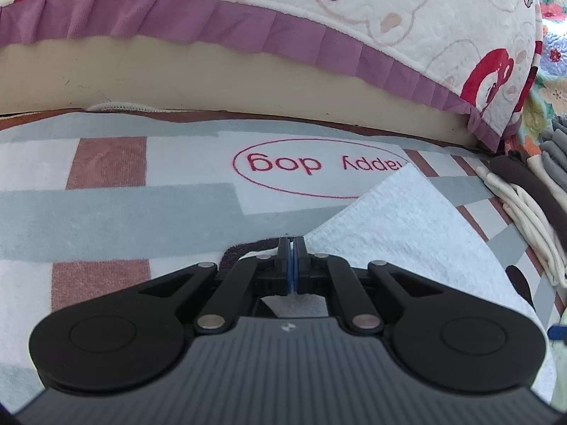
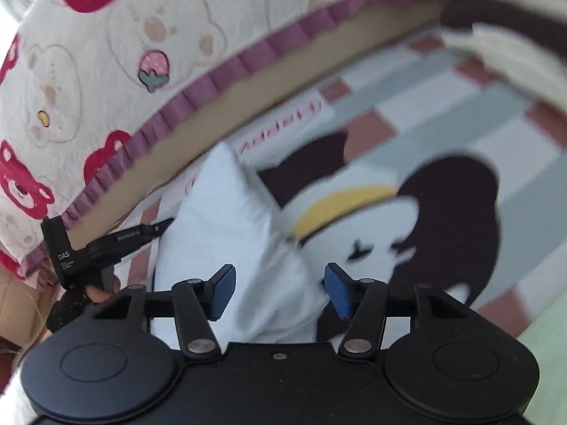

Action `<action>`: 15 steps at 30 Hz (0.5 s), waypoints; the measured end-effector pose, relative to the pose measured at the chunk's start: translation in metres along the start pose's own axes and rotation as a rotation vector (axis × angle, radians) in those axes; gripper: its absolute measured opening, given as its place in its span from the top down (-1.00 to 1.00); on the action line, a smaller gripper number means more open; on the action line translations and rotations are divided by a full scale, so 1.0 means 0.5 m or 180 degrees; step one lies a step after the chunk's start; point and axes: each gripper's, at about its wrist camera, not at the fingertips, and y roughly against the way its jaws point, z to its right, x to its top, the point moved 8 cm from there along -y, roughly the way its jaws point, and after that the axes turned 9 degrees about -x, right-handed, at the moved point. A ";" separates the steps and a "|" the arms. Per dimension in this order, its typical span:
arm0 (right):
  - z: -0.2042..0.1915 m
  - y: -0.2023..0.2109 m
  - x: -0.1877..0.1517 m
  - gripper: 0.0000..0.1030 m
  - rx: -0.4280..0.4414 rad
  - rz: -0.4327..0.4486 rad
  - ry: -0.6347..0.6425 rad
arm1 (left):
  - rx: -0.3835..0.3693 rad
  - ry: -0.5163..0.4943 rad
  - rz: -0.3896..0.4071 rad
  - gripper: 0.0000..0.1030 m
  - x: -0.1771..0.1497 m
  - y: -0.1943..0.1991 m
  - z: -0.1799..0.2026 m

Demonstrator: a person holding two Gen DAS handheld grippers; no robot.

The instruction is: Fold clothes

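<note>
Pinching its blue pads together, the left gripper (image 1: 291, 248) sits low over a pale blue cloth (image 1: 407, 219), its jaws fully closed at the cloth's near edge; whether a fold of fabric is caught between the pads cannot be told from the left wrist view. The cloth spreads from the fingertips toward 2 o'clock as a flat, angled sheet lying on a patterned blanket (image 1: 124, 198) of grey, white and dusty-pink blocks, with a red oval of upside-down lettering (image 1: 319, 170) at 12 o'clock. Beyond that, a cream quilt with red bears and a purple ruffle (image 1: 389, 28) hangs over a tan mattress edge (image 1: 177, 74). At 3 o'clock a stack of folded clothes (image 1: 524, 205) in cream, brown and grey rests on the blanket.

In the right wrist view, the right gripper (image 2: 280, 287) has its jaws spread apart, the blue pads (image 2: 224, 287) standing clear on either side of a bunched ridge of the same pale blue cloth (image 2: 230, 219), not pressing it. The cloth runs up toward 11 o'clock. At 9 o'clock the left gripper (image 2: 161, 226) meets the cloth's edge, a gloved hand (image 2: 71, 304) behind it. A cartoon dog print (image 2: 407, 219) lies at 2 o'clock; this view is blurred.
</note>
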 end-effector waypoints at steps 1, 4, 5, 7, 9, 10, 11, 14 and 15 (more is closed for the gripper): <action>-0.001 -0.010 -0.009 0.00 -0.0057 -0.0047 -0.0017 | 0.0008 -0.0015 -0.0003 0.94 0.000 0.001 0.001; -0.013 -0.019 -0.023 0.83 -0.0268 -0.0047 0.0320 | 0.0050 -0.0068 -0.0011 0.94 -0.001 0.002 0.002; -0.020 -0.017 -0.024 0.86 -0.0378 -0.0015 0.0633 | 0.0067 -0.0082 -0.0015 0.94 -0.001 0.003 0.002; -0.019 -0.015 -0.028 0.89 -0.0516 0.0016 0.0896 | 0.0109 -0.0112 -0.0024 0.94 -0.001 0.002 0.001; -0.008 -0.018 -0.031 0.91 -0.0621 0.0007 0.0983 | 0.0124 -0.0134 -0.0033 0.94 -0.002 0.001 0.001; 0.004 -0.019 -0.035 0.95 -0.0721 -0.0019 0.0992 | 0.0147 -0.0155 -0.0042 0.94 -0.004 0.000 0.000; 0.016 -0.020 -0.038 1.00 -0.0821 -0.0046 0.1000 | 0.0182 -0.0183 -0.0054 0.94 -0.005 -0.001 0.000; 0.077 -0.012 -0.045 1.00 -0.1107 -0.0120 0.0796 | 0.0222 -0.0193 -0.0069 0.94 -0.005 -0.001 -0.002; 0.101 0.001 -0.043 1.00 -0.1135 -0.0092 0.0649 | 0.0218 -0.0176 -0.0068 0.94 -0.004 0.000 -0.003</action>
